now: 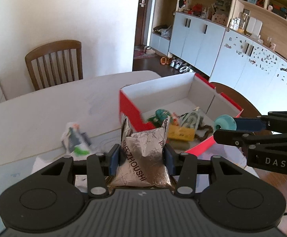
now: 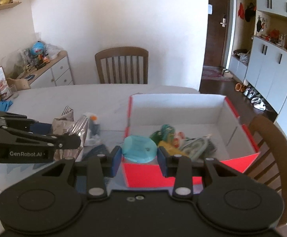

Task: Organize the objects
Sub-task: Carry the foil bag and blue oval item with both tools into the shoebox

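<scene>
Both grippers are loaded: right gripper (image 2: 139, 156) pinches the teal disc (image 2: 139, 148) right over the red box (image 2: 240, 162) near edge, while left gripper (image 1: 142, 158) clamps the upright foil pouch (image 1: 143, 158) just outside the box's left wall.

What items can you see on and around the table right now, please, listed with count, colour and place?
Box: one, red outside, white inside, open, on the table's right part.
Items in box: several, green, yellow and white, near front wall.
Foil pouch: one, silver, clamped in left gripper.
Round disc: one, light blue, clamped in right gripper above box's near edge.
Packet: one, white with green, on table left of box.
Table: one, white.
Chairs: two, brown wood, far side and right.
Left gripper: black, blue pads.
Right gripper: black, blue pads.
</scene>
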A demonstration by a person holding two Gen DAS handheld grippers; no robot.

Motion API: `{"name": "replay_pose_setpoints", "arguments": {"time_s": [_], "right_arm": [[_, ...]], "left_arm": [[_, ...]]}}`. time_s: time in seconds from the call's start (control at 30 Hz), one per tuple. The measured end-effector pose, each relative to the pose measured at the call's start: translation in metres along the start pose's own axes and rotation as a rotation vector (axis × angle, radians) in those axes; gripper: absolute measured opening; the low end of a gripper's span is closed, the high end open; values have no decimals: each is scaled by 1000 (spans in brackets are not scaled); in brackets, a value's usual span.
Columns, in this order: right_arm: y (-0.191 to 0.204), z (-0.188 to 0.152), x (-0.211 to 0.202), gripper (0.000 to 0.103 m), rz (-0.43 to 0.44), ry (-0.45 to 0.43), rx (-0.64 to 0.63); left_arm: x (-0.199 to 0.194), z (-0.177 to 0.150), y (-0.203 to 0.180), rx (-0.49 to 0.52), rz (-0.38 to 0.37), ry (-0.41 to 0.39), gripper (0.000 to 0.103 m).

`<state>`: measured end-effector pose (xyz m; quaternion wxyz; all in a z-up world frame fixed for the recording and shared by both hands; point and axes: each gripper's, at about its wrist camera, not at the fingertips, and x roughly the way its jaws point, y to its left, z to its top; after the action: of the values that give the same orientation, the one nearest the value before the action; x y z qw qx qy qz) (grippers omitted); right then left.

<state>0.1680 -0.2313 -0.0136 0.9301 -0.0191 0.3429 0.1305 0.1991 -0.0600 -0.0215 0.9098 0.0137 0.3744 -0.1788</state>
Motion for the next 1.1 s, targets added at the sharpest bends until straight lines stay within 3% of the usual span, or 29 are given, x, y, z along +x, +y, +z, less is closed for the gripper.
{"name": "replay_pose_setpoints", "arguments": {"time_s": [0.53,0.83,1.1], "right_arm": [[-83,9,7,38,7,-26,-38],[-125,21,38,38,18,10,-42],[-153,28,83,38,41,76,-29]], "left_arm": [[62,45,-79,51,21,37,46],[105,70,-94,78,67,63,46],[152,83,-93,78,110,147,46]]}}
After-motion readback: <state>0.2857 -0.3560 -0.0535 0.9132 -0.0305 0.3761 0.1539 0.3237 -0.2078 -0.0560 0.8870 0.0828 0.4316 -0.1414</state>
